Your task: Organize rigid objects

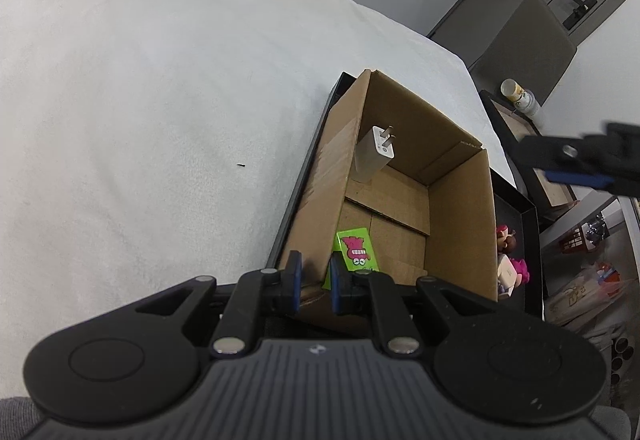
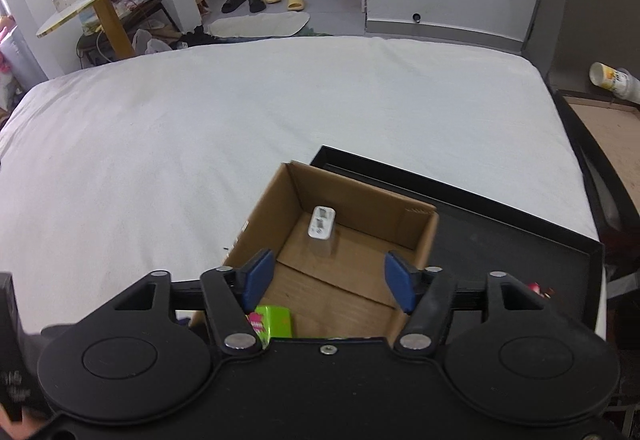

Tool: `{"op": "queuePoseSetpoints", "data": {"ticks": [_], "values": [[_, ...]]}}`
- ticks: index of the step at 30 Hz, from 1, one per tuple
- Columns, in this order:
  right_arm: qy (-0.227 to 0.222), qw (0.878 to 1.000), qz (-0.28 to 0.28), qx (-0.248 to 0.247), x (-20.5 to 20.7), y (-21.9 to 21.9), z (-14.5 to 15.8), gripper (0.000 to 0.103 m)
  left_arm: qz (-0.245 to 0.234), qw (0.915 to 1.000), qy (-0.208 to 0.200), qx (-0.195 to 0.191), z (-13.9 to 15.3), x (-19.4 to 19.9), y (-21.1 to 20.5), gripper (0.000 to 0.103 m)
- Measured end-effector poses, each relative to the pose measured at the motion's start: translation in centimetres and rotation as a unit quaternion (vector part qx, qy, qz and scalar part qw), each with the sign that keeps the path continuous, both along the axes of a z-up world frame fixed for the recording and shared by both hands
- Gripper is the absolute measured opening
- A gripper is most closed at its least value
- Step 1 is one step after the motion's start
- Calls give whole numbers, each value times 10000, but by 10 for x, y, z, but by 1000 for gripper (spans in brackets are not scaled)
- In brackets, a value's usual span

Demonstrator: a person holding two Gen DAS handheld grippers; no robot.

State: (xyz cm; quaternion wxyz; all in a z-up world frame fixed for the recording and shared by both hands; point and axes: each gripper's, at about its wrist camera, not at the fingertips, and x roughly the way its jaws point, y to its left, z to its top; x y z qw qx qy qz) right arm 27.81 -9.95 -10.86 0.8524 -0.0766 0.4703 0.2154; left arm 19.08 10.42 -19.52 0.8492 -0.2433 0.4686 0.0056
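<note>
An open cardboard box (image 1: 460, 224) stands in a black tray (image 1: 534, 252) on the white cloth. Inside it, a white plug charger (image 1: 374, 153) stands on end by the far left wall, prongs up, and a green carton with a pink cartoon (image 1: 356, 250) lies at the near side. My left gripper (image 1: 315, 280) is shut on the box's near left wall. In the right wrist view my right gripper (image 2: 328, 282) hangs open over the box (image 2: 424, 236), above the charger (image 2: 321, 222) and the green carton (image 2: 276, 324), with nothing between its pads. It shows blurred at the right (image 1: 568, 159).
Small doll figures (image 1: 510, 260) lie in the tray (image 2: 520, 252) to the right of the box. The white cloth (image 2: 200, 139) spreads wide to the left and beyond. A paper cup (image 2: 612, 79) lies on a side surface at the right, past the cloth's edge.
</note>
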Motion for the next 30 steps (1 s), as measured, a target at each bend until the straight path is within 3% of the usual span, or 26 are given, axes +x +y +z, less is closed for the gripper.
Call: {"op": "queuePoseSetpoints", "data": {"ticks": [13,30], "values": [[-190,9989,-413,60,-19,-49,7,82,17,9998,6,213,3,0,-7,13],[-236,9961,-739,429,-32,-101,7,84,-29,9985,114,537,5,3,-18,14]]}}
